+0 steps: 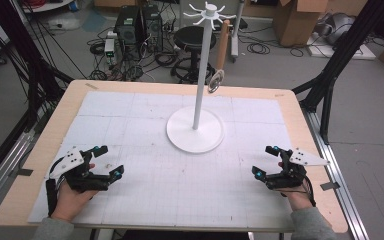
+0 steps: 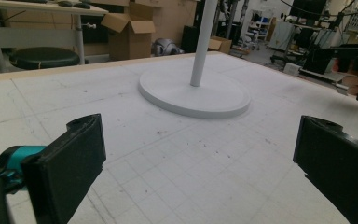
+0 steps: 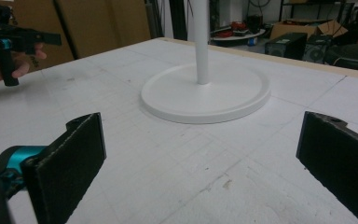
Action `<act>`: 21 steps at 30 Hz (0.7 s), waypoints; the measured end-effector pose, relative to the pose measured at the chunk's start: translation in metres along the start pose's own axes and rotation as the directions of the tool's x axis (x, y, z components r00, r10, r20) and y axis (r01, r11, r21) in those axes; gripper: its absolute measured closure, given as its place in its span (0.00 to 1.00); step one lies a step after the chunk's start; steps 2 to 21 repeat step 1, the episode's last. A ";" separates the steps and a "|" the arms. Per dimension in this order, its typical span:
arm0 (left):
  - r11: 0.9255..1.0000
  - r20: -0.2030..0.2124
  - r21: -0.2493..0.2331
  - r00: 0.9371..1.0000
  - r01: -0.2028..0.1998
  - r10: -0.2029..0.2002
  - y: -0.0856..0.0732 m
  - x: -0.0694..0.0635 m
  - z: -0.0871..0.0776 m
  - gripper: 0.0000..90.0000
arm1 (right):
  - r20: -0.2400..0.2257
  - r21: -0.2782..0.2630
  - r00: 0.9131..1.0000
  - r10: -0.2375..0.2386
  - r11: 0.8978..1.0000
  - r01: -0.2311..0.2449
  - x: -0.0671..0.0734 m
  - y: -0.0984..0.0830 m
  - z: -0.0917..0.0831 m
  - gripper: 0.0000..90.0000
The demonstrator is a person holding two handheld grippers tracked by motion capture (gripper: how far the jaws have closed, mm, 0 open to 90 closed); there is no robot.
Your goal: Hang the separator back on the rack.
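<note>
Holding both claws spread and empty near the table's near edge, left gripper and right gripper flank the white hanging stand at centre; a wooden-handled utensil already hangs there, untouched.

Worktop of pale wood, covered by a white gridded sheet marked with small dark specks. A white stand rests directly on the sheet, its round base set slightly toward the far side of centre.
</note>
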State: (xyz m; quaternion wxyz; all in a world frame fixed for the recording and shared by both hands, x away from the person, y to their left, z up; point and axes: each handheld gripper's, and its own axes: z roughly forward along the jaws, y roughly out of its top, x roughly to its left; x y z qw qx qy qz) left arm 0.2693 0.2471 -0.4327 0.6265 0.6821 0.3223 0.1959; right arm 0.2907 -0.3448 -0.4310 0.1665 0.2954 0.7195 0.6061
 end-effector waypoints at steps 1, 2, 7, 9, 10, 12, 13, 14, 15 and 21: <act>1.000 0.000 0.004 1.000 -0.003 0.003 0.000 0.000 0.000 0.03 | 0.001 -0.003 1.000 -0.003 1.000 0.003 0.000 0.000 0.000 0.01; 1.000 0.000 0.004 1.000 -0.003 0.003 0.000 0.000 0.000 0.03 | 0.001 -0.003 1.000 -0.003 1.000 0.003 0.000 0.000 0.000 0.01; 1.000 0.000 0.004 1.000 -0.003 0.003 0.000 0.000 0.000 0.03 | 0.001 -0.003 1.000 -0.003 1.000 0.003 0.000 0.000 0.000 0.01; 1.000 0.000 0.004 1.000 -0.003 0.003 0.000 0.000 0.000 0.03 | 0.001 -0.003 1.000 -0.003 1.000 0.003 0.000 0.000 0.000 0.01; 1.000 0.000 0.004 1.000 -0.003 0.003 0.000 0.000 0.000 0.03 | 0.001 -0.003 1.000 -0.003 1.000 0.003 0.000 0.000 0.000 0.01; 1.000 0.000 0.004 1.000 -0.003 0.003 0.000 0.000 0.000 0.03 | 0.001 -0.003 1.000 -0.003 1.000 0.003 0.000 0.000 0.000 0.01; 1.000 0.000 0.004 1.000 -0.003 0.003 0.000 0.000 0.000 0.03 | 0.001 -0.003 1.000 -0.003 1.000 0.003 0.000 0.000 0.000 0.01; 1.000 0.000 0.004 1.000 -0.003 0.003 0.000 0.000 0.000 0.03 | 0.001 -0.003 1.000 -0.003 1.000 0.003 0.000 0.000 0.000 0.01; 1.000 0.000 0.004 1.000 -0.003 0.003 0.000 0.000 0.000 0.03 | 0.001 -0.003 1.000 -0.003 1.000 0.003 0.000 0.000 0.000 0.01; 1.000 0.000 0.004 1.000 -0.003 0.003 0.000 0.000 0.000 0.03 | 0.001 -0.003 1.000 -0.003 1.000 0.003 0.000 0.000 0.000 0.01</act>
